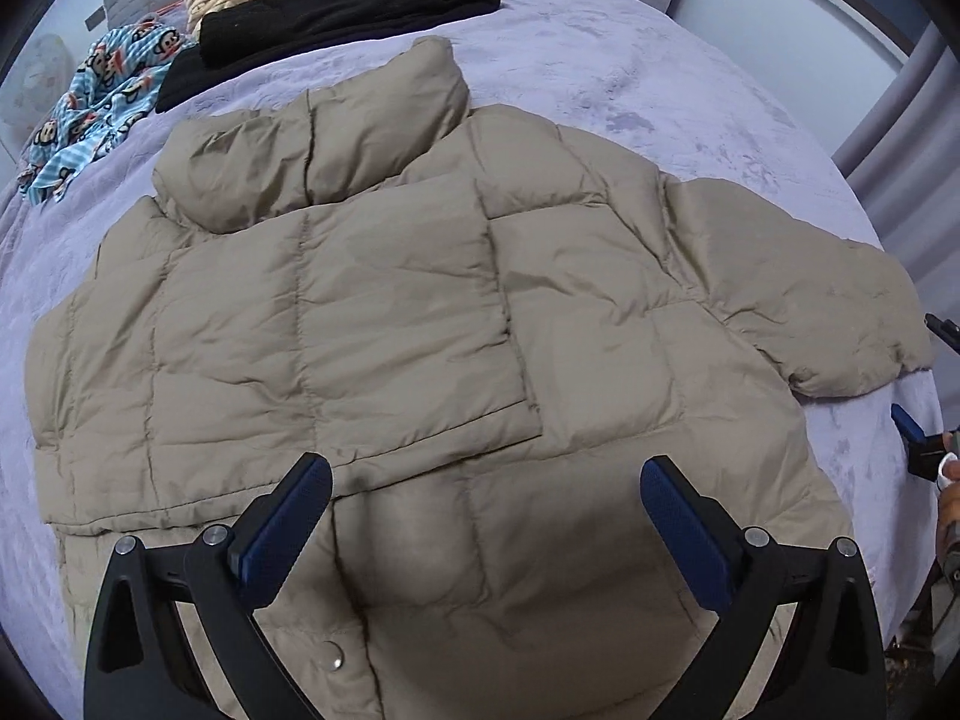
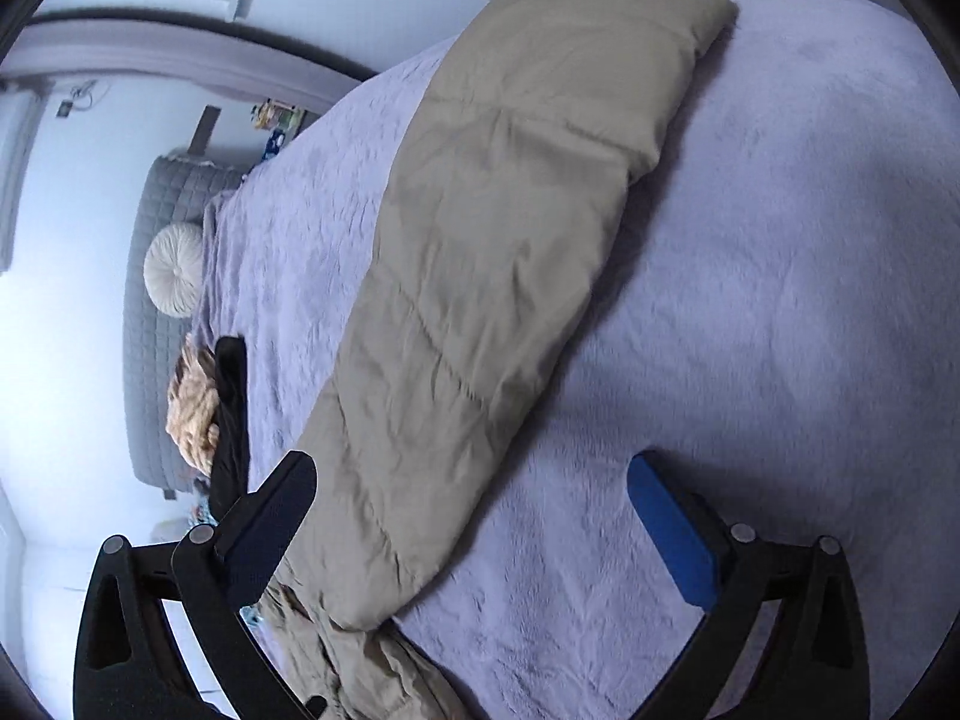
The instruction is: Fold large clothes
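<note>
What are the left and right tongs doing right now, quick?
Left tongs: open, holding nothing, above the tan puffer jacket.
Right tongs: open, holding nothing, either side of the jacket sleeve.

place: home bedroom | cues: lilac bedspread (image 2: 780,300); padded headboard (image 2: 150,324); round cushion (image 2: 174,279); strewn clothes (image 1: 90,114)

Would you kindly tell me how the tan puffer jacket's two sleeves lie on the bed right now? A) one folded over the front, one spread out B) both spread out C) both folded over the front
A: on the tan puffer jacket, one sleeve lies folded across the front, while the other sleeve stretches out over the lavender bedspread.
</note>
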Motion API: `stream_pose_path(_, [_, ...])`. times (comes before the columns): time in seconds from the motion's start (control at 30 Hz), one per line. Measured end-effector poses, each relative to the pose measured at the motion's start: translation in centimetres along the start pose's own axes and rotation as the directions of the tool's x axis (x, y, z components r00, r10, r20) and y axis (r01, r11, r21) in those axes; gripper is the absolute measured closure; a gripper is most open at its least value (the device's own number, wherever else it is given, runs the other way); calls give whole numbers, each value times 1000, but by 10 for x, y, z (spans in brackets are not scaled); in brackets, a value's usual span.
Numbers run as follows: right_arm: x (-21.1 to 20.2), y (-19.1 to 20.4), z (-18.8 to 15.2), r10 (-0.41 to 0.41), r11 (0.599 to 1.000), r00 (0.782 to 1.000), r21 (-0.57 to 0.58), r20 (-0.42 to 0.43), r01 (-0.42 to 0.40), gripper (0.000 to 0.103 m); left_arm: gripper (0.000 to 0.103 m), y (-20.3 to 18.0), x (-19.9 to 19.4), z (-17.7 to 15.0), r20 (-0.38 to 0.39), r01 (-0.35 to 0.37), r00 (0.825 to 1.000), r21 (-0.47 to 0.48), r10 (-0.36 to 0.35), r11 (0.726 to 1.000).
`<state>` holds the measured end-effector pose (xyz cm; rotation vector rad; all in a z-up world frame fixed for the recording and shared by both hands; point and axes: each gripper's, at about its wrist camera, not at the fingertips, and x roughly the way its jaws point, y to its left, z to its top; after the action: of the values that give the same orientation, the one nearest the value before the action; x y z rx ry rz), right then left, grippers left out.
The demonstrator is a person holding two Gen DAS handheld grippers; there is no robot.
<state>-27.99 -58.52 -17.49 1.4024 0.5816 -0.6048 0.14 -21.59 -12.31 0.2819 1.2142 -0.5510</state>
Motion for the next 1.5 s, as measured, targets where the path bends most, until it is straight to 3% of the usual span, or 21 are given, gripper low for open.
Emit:
stream_pose_path(0.23, [18, -17, 48, 159, 973, 986, 163, 49, -165, 0, 0, -18, -3, 8, 29, 11, 1000, 14, -11, 1000])
stream_pose_path(0.3, [22, -23, 58, 201, 948, 977, 238, 73, -212, 6, 0, -17, -4, 9, 36, 13, 999, 11, -14, 1000])
stream_pose_path(0.33, [24, -27, 62, 229, 928, 970, 281, 83, -244, 17, 0, -16, -4, 10, 37, 16, 999, 5, -16, 1000])
stream_pose_path(0.37, [28, -31, 64, 259, 907, 963, 322, 80, -270, 58, 0, -14, -4, 10, 37, 19, 999, -4, -19, 1000])
stream_pose_path(0.4, [35, -34, 66, 287, 887, 956, 361, 61, -289, 87, 0, -12, -4, 11, 36, 23, 999, -13, -23, 1000])
stream_pose_path(0.43, [40, -35, 65, 313, 873, 948, 377, 57, -311, 93, 0, -10, -4, 11, 33, 25, 999, -20, -24, 999])
stream_pose_path(0.5, [38, -26, 66, 319, 886, 946, 333, 64, -321, 94, 0, -3, -5, 10, 33, 35, 999, -37, -34, 999])
stream_pose_path(0.6, [37, 7, 62, 384, 893, 923, 243, 31, -380, 94, 0, 9, -6, 11, 34, 56, 998, -54, -54, 997])
stream_pose_path(0.8, [40, 112, 37, 466, 883, 878, -5, -111, -469, 94, 0, 43, -17, 9, 66, 64, 996, -93, -58, 994])
stream_pose_path(0.9, [49, 173, 10, 442, 865, 873, -160, -207, -476, 94, 0, 67, -24, 7, 89, 43, 995, -111, -34, 993])
stream_pose_path(0.97, [56, 214, -19, 403, 831, 873, -288, -276, -475, 94, 0, 86, -30, 6, 105, 27, 994, -137, -13, 990])
stream_pose_path(1.07, [70, 267, -76, 308, 748, 881, -481, -360, -458, 94, 0, 117, -35, 2, 115, 14, 993, -191, 8, 982])
stream_pose_path(1.13, [86, 293, -121, 229, 671, 882, -590, -412, -449, 94, 0, 136, -37, 0, 119, -7, 992, -223, 35, 975])
stream_pose_path(1.23, [115, 298, -186, 105, 608, 871, -662, -480, -438, 94, 0, 161, -37, -4, 123, -41, 989, -263, 76, 964])
stream_pose_path(1.33, [145, 276, -231, 8, 604, 858, -681, -514, -414, 94, 0, 180, -34, -10, 121, -73, 986, -282, 111, 957])
stream_pose_path(1.5, [189, 224, -262, -115, 690, 839, -651, -532, -318, 94, 0, 198, -20, -19, 97, -68, 990, -311, 103, 948])
